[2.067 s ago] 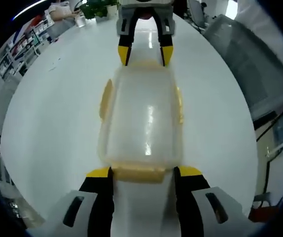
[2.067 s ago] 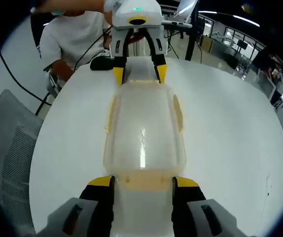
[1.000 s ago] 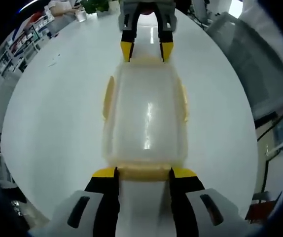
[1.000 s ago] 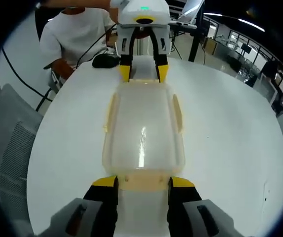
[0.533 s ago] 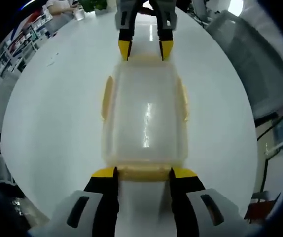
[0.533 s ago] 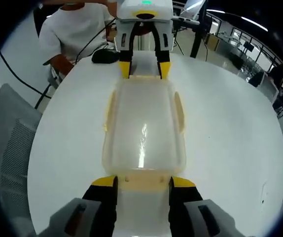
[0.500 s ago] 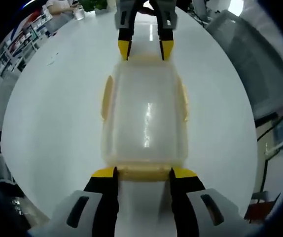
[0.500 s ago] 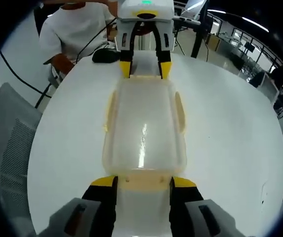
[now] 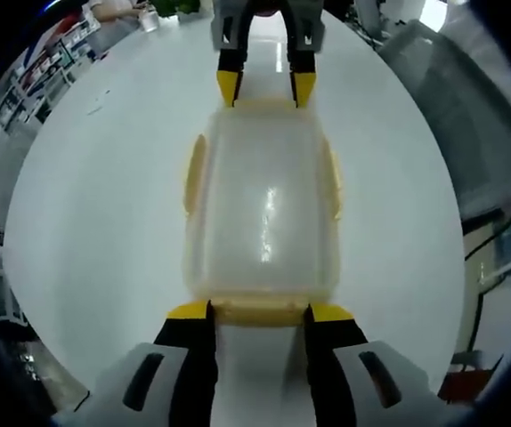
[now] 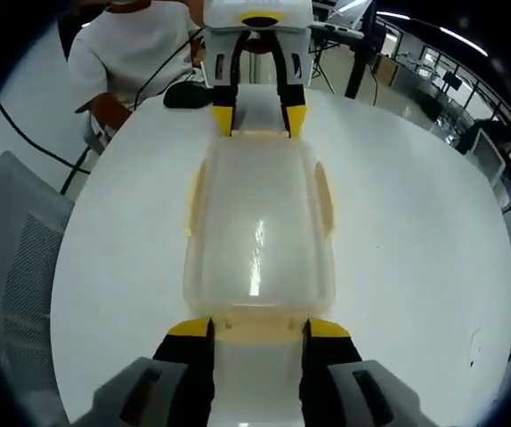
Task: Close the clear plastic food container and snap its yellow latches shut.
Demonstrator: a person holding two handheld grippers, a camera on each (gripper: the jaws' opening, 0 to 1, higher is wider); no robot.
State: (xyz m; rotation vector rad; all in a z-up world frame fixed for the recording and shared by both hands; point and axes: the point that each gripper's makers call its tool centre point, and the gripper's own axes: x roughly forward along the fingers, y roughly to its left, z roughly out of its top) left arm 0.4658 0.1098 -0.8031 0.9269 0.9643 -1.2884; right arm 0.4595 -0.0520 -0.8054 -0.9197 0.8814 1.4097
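Clear plastic container (image 9: 263,213) is lying closed on the white table (image 9: 86,222). Left gripper (image 9: 258,313) and right gripper (image 10: 255,329) are standing spread, straddling the end latches (image 9: 257,310) at 6 and 12 o'clock. Pressing both ends evenly and straight down should snap them.

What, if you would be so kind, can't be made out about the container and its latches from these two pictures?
- Container contents: frosted lid and glare, both views.
- Near end latch snapped or not: left tool straddles it; same for right tool at its end.
- Side latches: edge-on, state unclear.
- Tools gripping or merely resting: unclear.
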